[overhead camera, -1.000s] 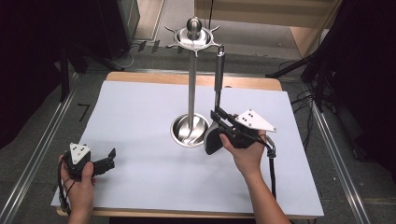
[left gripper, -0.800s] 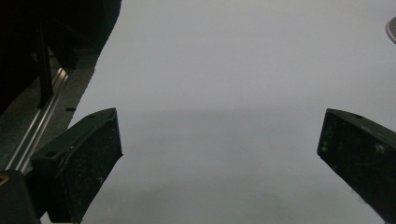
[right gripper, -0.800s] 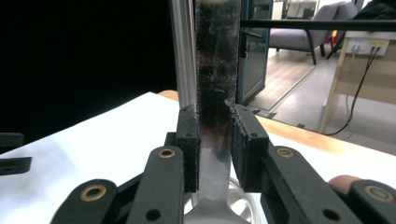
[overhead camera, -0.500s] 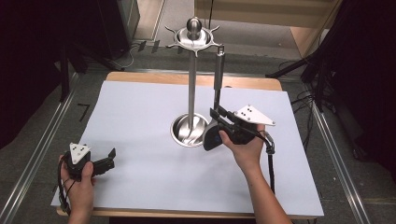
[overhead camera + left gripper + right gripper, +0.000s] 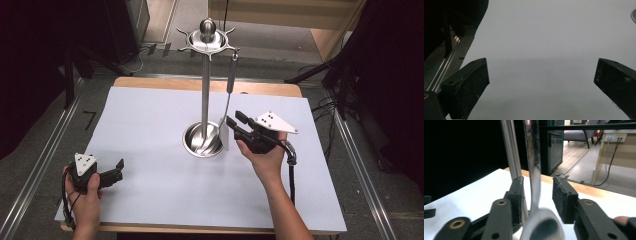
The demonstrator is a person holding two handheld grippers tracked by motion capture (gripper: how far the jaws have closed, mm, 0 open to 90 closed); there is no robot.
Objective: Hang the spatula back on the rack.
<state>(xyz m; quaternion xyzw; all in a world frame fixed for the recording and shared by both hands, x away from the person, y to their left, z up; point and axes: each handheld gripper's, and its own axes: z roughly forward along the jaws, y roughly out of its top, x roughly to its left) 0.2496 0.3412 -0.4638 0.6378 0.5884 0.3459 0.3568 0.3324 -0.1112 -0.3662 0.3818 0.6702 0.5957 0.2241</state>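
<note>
Right gripper (image 5: 537, 192) jaws spread around hanging spatula (image 5: 534, 170) beside stand (image 5: 205, 90); left gripper (image 5: 541, 82) spread wide over desk (image 5: 150, 115).

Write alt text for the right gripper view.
The right gripper has its two black jaws on either side of a hanging steel utensil, not yet closed on it. The stand's steel pole rises just behind the left jaw, above the white table.

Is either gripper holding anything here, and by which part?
Nothing is gripped yet. The right gripper has open jaws around the hanging utensil at its lower handle; the left gripper is open.
</note>
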